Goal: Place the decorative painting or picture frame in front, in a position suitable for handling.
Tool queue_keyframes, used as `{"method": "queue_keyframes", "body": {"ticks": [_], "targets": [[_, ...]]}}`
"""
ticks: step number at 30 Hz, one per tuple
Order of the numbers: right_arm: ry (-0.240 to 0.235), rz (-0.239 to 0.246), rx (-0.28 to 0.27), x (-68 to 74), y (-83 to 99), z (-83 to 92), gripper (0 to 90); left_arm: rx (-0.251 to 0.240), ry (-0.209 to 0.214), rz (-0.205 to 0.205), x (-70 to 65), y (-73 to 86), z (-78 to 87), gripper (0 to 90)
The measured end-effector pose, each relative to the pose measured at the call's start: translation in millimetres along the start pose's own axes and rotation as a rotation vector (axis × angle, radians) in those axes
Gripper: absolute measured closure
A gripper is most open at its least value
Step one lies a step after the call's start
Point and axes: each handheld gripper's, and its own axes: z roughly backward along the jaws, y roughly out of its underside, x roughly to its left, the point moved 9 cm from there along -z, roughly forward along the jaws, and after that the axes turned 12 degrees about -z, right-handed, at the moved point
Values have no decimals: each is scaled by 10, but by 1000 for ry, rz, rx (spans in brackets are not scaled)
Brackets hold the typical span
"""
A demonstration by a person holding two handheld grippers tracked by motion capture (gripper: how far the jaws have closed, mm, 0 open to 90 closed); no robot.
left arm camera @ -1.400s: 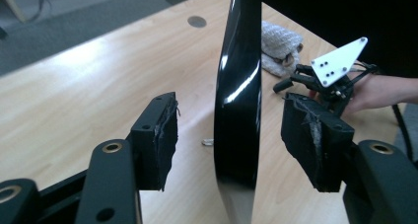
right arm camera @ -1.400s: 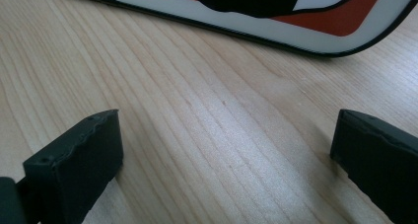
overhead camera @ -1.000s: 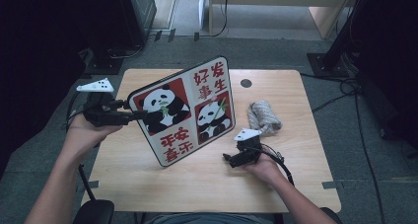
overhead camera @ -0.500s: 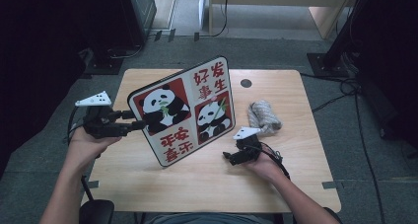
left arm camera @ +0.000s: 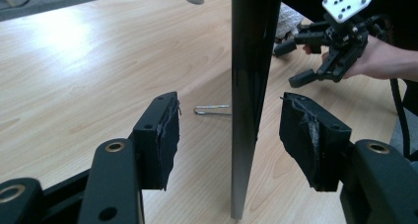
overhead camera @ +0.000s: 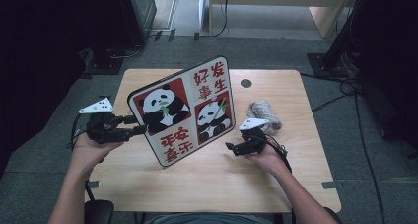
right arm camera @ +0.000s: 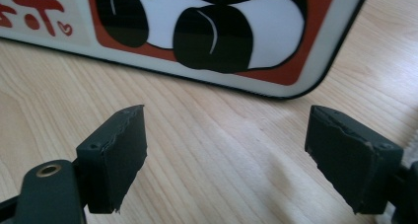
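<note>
Panda board (overhead camera: 185, 110) stands upright mid-desk (overhead camera: 276, 184); the left tool (left arm camera: 231, 135) straddles its 9 o'clock edge, jaws apart, gripping nothing. Right tool (overhead camera: 235, 146) waits wide open at 4 o'clock. Likely next: the left tool clamps that edge

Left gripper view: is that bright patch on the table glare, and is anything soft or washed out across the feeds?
Left gripper view: yes, a washed-out sheen on the table at upper left; the panda board shows edge-on, dark, between the open jaws. Right gripper view: the jaws are sharp, and the board's print is slightly soft. High view: the tabletop is evenly lit, the room at left is nearly black, and the overall image is a little blurry.
</note>
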Motion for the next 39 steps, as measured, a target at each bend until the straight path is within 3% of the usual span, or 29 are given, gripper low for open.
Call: {"method": "queue_keyframes", "body": {"ticks": [3, 8, 20, 24, 31, 33, 39], "targets": [[-13, -28, 0, -29, -47, 39, 187, -3, -4, 3, 6, 42, -13, 413], [-15, -36, -3, -65, -99, 94, 223, -2, 4, 13, 2, 86, -40, 417], [20, -62, -35, -263, -264, 246, 290, 1, 24, 12, -69, 119, -126, 444], [36, -109, -47, -393, -301, 330, 296, 0, 32, 12, -83, 131, -148, 459], [58, -129, -57, -561, -337, 400, 299, 2, 40, 6, -94, 145, -198, 478], [61, -141, -58, -609, -343, 420, 299, -11, 60, 4, -100, 149, -201, 477], [85, -166, -77, -771, -378, 482, 299, -19, 44, 7, -74, 152, -191, 504]]}}
